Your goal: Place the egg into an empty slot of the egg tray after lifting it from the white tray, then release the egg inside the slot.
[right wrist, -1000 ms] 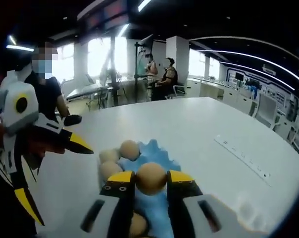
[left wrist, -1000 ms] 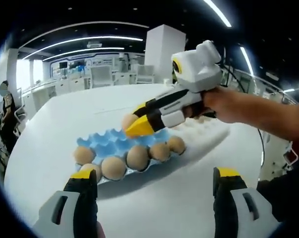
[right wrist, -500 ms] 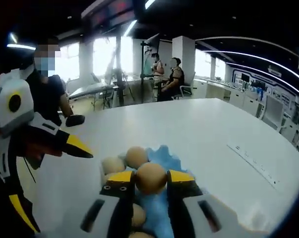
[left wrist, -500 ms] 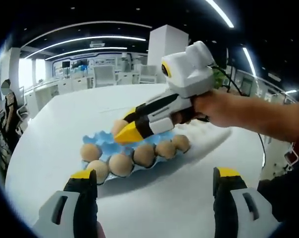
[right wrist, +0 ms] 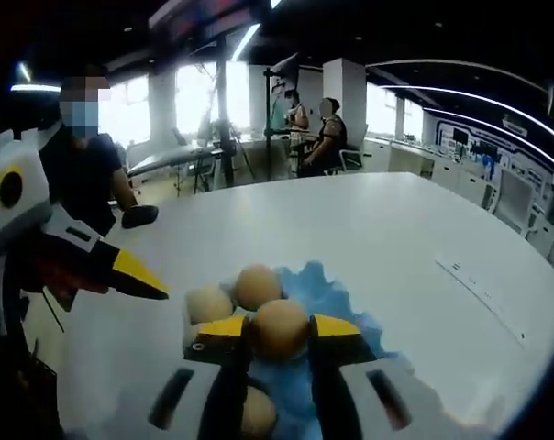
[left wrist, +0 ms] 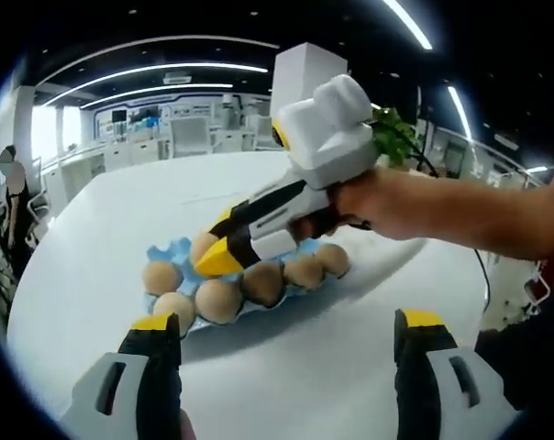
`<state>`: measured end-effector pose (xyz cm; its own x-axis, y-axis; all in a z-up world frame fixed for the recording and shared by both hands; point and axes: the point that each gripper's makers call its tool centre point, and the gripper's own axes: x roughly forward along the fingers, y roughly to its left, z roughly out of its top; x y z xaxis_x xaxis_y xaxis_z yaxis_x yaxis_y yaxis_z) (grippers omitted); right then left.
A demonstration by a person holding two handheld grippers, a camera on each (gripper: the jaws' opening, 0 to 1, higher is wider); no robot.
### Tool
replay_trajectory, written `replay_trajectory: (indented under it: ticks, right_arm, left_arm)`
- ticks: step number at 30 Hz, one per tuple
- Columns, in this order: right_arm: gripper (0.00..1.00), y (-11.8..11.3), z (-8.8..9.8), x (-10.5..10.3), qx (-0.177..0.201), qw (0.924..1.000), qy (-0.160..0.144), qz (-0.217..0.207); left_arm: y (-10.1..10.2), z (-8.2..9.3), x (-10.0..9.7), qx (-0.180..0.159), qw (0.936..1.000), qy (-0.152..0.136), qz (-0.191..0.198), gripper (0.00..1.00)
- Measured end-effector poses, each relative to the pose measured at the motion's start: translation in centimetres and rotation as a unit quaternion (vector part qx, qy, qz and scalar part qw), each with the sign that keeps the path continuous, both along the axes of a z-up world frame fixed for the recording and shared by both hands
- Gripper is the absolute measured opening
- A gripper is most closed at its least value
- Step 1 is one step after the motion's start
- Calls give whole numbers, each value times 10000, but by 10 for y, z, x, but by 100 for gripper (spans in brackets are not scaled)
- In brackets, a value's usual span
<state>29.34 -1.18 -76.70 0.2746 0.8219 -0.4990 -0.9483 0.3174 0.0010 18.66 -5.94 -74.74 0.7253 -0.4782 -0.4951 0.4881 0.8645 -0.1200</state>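
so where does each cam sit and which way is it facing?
Left gripper view: rides the open left gripper, facing across the white table at the blue egg tray; a hand brings in the right gripper.
Right gripper view: rides the right gripper, looking down onto the tray over its clamped egg; the left gripper enters.
Shared: tray, eggs, table.

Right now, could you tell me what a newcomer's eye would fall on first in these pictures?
The brown egg clamped in the right hand-held gripper, low over the blue egg tray. Next, the row of eggs along that tray's near edge on the white table, in the left gripper view.
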Motion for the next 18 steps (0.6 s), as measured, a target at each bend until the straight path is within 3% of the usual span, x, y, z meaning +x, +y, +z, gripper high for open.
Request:
replay_trajectory:
  ticks: [10,18]
  right_arm:
    - [26,-2,-8,3,-138,9998,111,-94]
    - [27,0,-11,1,-393,9989,-33,262]
  left_arm:
    - [-7,0,1,66,9999,-7,-149,98]
    - [-6,2,2,81,9999,-13,-143,98]
